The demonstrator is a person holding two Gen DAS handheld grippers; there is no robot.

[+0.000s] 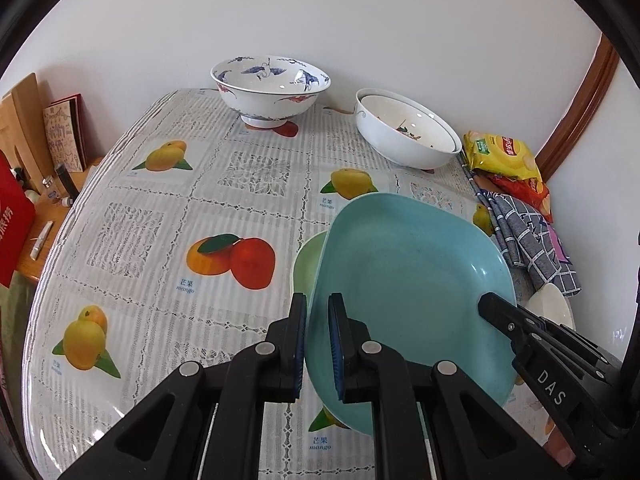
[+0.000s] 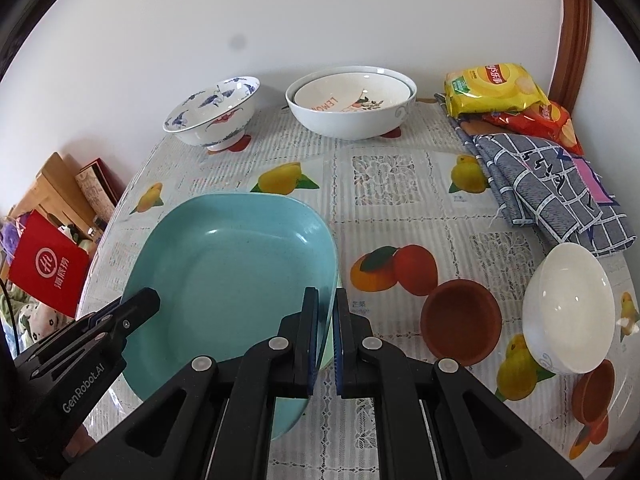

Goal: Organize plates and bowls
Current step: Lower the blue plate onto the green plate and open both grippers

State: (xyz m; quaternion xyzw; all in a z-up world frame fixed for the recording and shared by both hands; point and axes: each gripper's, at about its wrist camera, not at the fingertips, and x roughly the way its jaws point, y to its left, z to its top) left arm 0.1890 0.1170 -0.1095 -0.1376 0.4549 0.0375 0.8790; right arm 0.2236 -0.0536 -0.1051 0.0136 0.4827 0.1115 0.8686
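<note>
Tablecloth [image 1: 168,208] under blue plate [image 1: 408,264], both grippers clamping.

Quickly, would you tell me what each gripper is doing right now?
Left gripper: closed on the left rim of the blue plate.
Right gripper: closed on the same plate's right rim.

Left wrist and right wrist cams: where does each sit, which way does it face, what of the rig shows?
Left wrist: on the left gripper, angled down over the table toward the wall; own fingers clamp the blue plate by its left rim, right gripper on the far rim.
Right wrist: on the right gripper, same downward tilt; clamps the plate's right rim, left gripper at lower left.
Shared: blue plate, green plate, crane-pattern bowl, nested white bowls, chip bags.
</note>
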